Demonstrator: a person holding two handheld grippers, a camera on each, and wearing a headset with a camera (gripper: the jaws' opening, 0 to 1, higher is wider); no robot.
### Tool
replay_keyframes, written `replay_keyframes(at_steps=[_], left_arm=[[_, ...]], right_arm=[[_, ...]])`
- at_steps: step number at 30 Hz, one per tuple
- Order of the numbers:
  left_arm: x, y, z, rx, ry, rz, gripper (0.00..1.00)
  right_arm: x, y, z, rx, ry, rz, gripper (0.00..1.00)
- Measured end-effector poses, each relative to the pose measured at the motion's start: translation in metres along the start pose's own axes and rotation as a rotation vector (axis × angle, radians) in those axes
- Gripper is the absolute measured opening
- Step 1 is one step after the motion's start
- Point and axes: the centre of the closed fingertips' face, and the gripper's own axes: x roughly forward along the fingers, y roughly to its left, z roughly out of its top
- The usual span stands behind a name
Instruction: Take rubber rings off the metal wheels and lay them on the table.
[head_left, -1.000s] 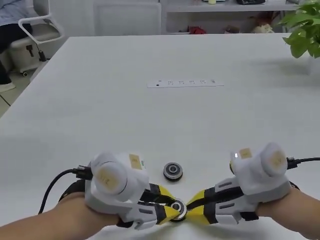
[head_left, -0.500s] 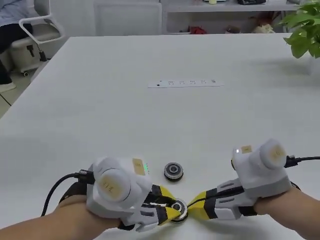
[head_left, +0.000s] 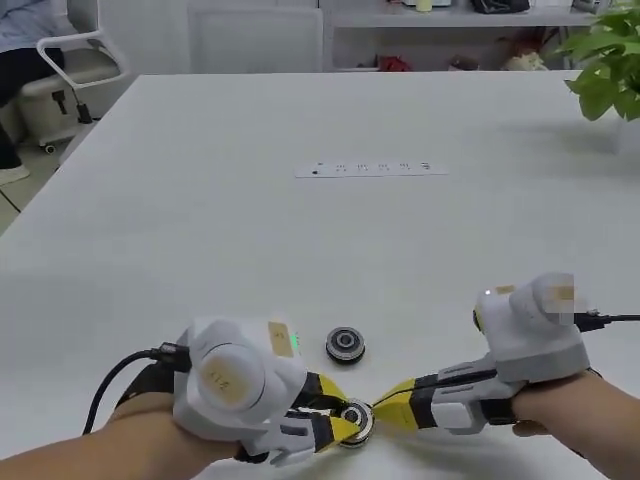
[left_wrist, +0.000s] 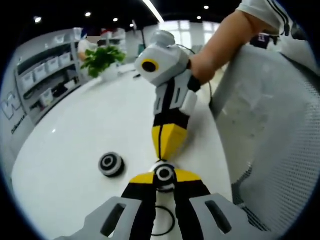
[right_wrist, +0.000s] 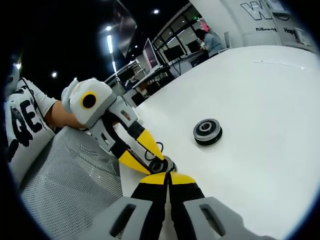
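While clamped in jaws of left gripper (head_left: 345, 424), metal wheel (head_left: 356, 413), axle roughly upright; right gripper (head_left: 385, 415) pinched together at rim; second wheel (head_left: 345, 344) flat nearby.

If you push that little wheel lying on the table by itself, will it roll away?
Probably not: the wheel lies flat on the table, so it should slide rather than roll. Its black rubber rim may grip and slow it. The metal middle suggests it's heavy for its size.
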Motion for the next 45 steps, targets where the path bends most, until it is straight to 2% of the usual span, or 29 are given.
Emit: replay_keyframes(at_steps=[17, 38, 41, 42, 43, 44, 45], left_arm=[[0.000, 0.001, 0.000, -0.005, 0.002, 0.012, 0.13], [-0.001, -0.002, 0.000, -0.001, 0.000, 0.008, 0.12], [0.000, -0.002, 0.000, 0.000, -0.001, 0.007, 0.12], [0.001, -0.002, 0.001, 0.000, -0.001, 0.011, 0.12], [0.001, -0.001, 0.001, -0.001, -0.001, 0.011, 0.12], [0.001, -0.001, 0.000, -0.005, 0.000, 0.008, 0.12], [0.001, 0.000, 0.001, -0.009, -0.004, 0.010, 0.12]], right_arm=[[0.002, 0.007, 0.003, 0.017, -0.023, 0.027, 0.00], [0.003, 0.015, 0.002, 0.029, -0.015, 0.065, 0.00], [0.005, 0.023, 0.005, 0.026, -0.024, 0.103, 0.00], [0.008, 0.041, 0.012, 0.048, -0.047, 0.180, 0.00], [0.010, 0.038, 0.008, -0.005, -0.018, 0.144, 0.00], [0.009, 0.032, 0.011, -0.062, -0.017, 0.121, 0.00], [0.009, 0.032, 0.011, -0.016, -0.021, 0.129, 0.00]])
